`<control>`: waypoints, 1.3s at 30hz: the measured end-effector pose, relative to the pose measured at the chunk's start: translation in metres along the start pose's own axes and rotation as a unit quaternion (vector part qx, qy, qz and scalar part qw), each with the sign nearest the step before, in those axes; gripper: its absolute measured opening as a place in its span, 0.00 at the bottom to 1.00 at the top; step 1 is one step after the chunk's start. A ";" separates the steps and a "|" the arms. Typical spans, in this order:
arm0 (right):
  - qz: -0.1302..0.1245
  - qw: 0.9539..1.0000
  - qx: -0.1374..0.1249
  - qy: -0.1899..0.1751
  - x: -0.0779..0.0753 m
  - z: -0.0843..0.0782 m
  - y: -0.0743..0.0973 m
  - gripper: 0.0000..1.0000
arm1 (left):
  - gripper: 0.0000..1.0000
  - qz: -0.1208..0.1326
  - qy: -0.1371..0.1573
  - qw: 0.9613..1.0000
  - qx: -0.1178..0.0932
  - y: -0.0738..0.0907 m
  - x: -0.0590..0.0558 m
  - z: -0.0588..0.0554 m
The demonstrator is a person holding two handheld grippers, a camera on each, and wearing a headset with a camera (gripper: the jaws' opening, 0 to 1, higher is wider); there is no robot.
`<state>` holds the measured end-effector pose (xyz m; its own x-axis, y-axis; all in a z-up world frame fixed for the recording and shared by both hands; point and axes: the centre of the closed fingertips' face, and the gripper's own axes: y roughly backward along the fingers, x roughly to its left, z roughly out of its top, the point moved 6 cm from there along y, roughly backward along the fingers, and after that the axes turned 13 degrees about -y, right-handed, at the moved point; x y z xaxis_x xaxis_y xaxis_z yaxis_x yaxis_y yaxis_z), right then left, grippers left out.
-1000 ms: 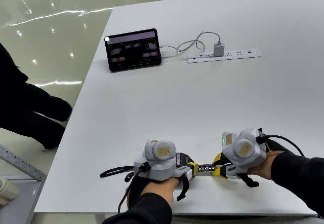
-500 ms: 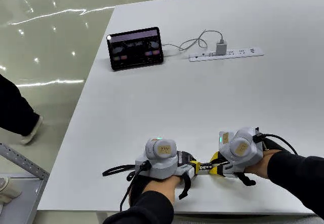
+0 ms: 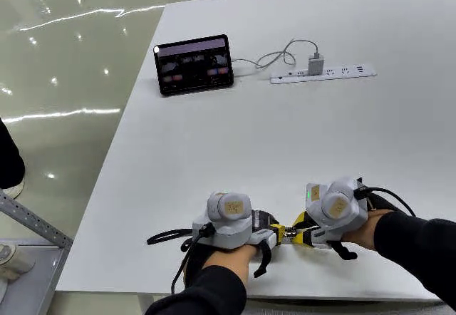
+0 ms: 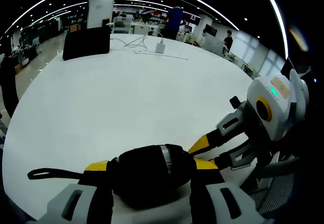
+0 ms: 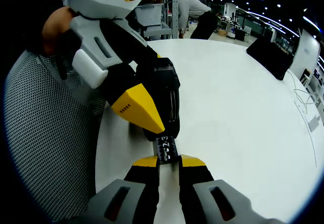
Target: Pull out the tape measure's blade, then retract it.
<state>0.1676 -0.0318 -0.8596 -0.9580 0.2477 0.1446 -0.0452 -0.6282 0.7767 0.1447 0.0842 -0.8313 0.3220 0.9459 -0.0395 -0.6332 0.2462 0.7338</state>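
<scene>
A black tape measure (image 3: 259,221) lies near the front edge of the white table (image 3: 285,144). My left gripper (image 3: 268,229) is shut on its case (image 4: 152,176), yellow fingertips on either side. A short stretch of printed blade (image 5: 166,149) sticks out of the case (image 5: 161,95). My right gripper (image 5: 168,161) is shut on the blade's end, close to the case. In the head view the right gripper (image 3: 298,235) faces the left one, with only a small bit of blade (image 3: 288,234) between them. The right gripper (image 4: 238,138) also appears in the left gripper view.
A dark tablet (image 3: 194,65) stands at the far left of the table. A white power strip (image 3: 324,75) with a charger and cable lies behind it to the right. The tape's black strap (image 3: 167,238) trails left. The table's front edge is just below the grippers.
The right gripper has moved left toward the left gripper, and the exposed blade between them has grown shorter. The head camera has shifted slightly.
</scene>
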 end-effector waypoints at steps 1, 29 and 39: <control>0.001 1.000 0.001 0.000 0.001 0.001 -0.001 0.09 | 0.57 -0.001 -0.001 1.000 0.000 0.000 0.000 0.000; 0.009 1.000 -0.003 0.008 0.005 0.014 -0.010 0.07 | 0.56 -0.008 0.004 1.000 -0.002 0.000 0.000 0.000; 0.014 1.000 -0.006 0.011 0.005 0.013 -0.011 0.10 | 0.58 -0.007 0.002 1.000 0.003 -0.001 0.000 0.001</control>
<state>0.1668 -0.0144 -0.8597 -0.9650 0.2139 0.1517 -0.0223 -0.6431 0.7654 0.1455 0.0838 -0.8315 0.3276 0.9433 -0.0529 -0.6251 0.2584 0.7366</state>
